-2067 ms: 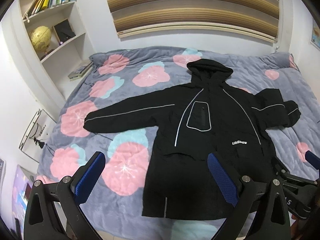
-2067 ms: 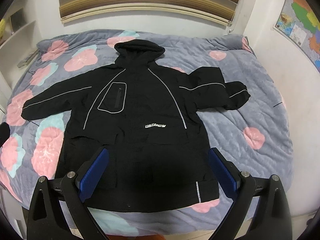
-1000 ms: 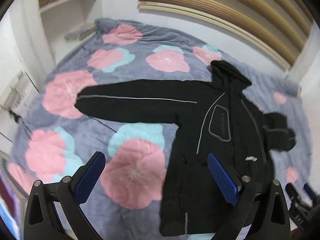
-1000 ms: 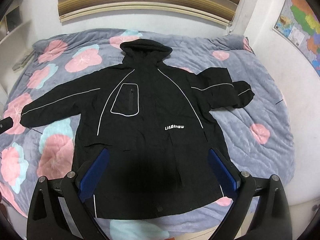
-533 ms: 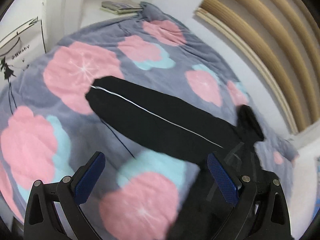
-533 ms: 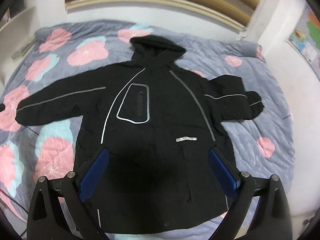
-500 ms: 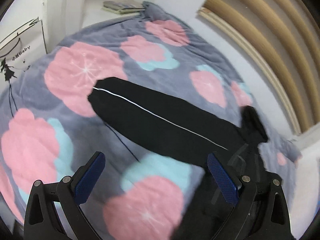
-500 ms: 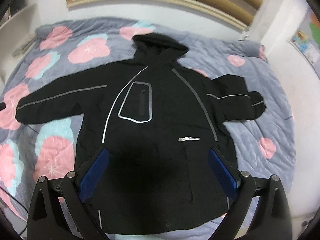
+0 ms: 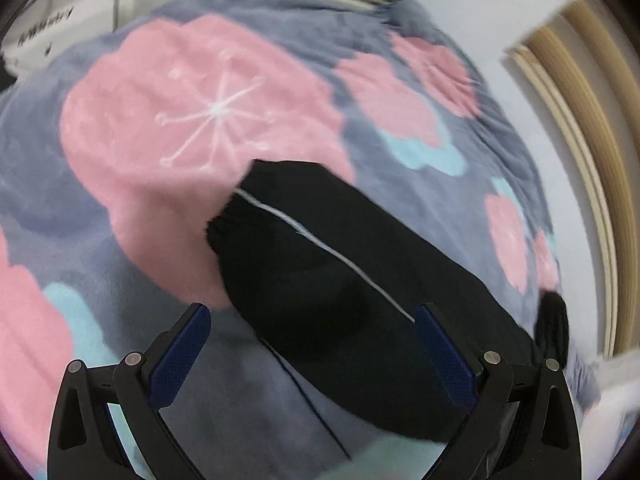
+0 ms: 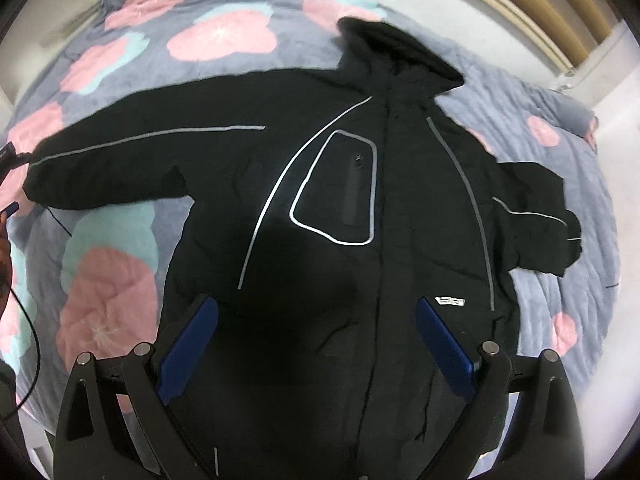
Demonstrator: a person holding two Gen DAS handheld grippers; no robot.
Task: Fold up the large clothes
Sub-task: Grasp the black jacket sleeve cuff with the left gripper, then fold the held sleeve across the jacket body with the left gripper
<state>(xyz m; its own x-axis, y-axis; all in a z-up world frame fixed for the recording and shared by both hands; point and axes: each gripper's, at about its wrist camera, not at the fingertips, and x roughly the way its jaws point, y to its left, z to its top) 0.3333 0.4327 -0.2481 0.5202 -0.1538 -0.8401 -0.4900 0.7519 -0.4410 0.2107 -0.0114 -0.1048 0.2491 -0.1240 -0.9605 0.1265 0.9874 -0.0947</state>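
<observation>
A black hooded jacket with grey reflective piping lies face up on the bed. Its left sleeve is stretched out flat; its right sleeve is bent back on itself. My left gripper is open and hangs close above the left sleeve, whose cuff lies just ahead. My right gripper is open and empty over the jacket's lower body.
The bed carries a grey blanket with pink and teal flowers. A thin black cable runs along the bed's left side. A white wall and a wooden slatted headboard lie beyond the bed.
My left gripper has swung left and dropped close over the outstretched sleeve, near its cuff. My right gripper has moved in closer over the jacket body.
</observation>
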